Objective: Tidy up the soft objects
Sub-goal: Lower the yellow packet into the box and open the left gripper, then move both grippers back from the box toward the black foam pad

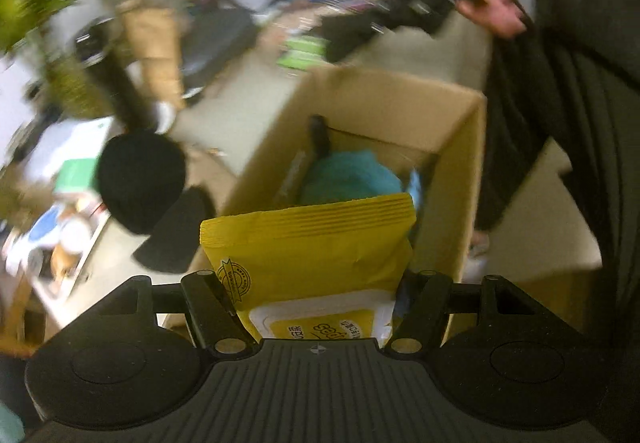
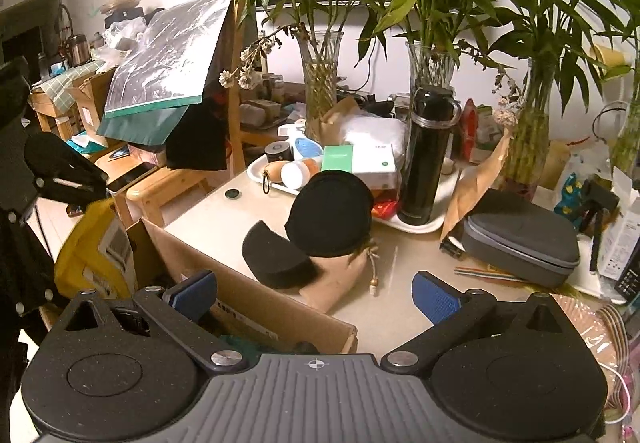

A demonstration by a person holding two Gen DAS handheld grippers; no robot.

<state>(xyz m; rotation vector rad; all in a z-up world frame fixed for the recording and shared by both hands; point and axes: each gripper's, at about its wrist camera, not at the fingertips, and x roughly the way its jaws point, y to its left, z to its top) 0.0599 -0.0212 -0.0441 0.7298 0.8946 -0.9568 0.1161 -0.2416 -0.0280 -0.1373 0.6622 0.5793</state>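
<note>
- Wipes pack (image 1: 308, 255) — yellow and squishy — is clamped in the left gripper (image 1: 316, 303), right over the open cardboard box (image 1: 468, 179).
- Inside the box sits one blue-green soft thing (image 1: 352, 175), with a dark thing poking up behind it; I cannot tell what that one is.
- Right gripper (image 2: 316, 295) has its blue fingers (image 2: 436, 301) wide apart and holds nothing. It hangs over the box edge, near the surface (image 2: 400, 283).
- What could go wrong: the pack is big, so I think it could catch on the box wall and flop out, or slip if the squeeze is weak.
- Still on the surface: two black soft pieces — one round (image 2: 330, 213), one half-round (image 2: 276, 263) — and one tan cloth bag (image 2: 340, 279) under them.
- Also one black bottle (image 2: 426, 155) and one gray case (image 2: 520, 237).
</note>
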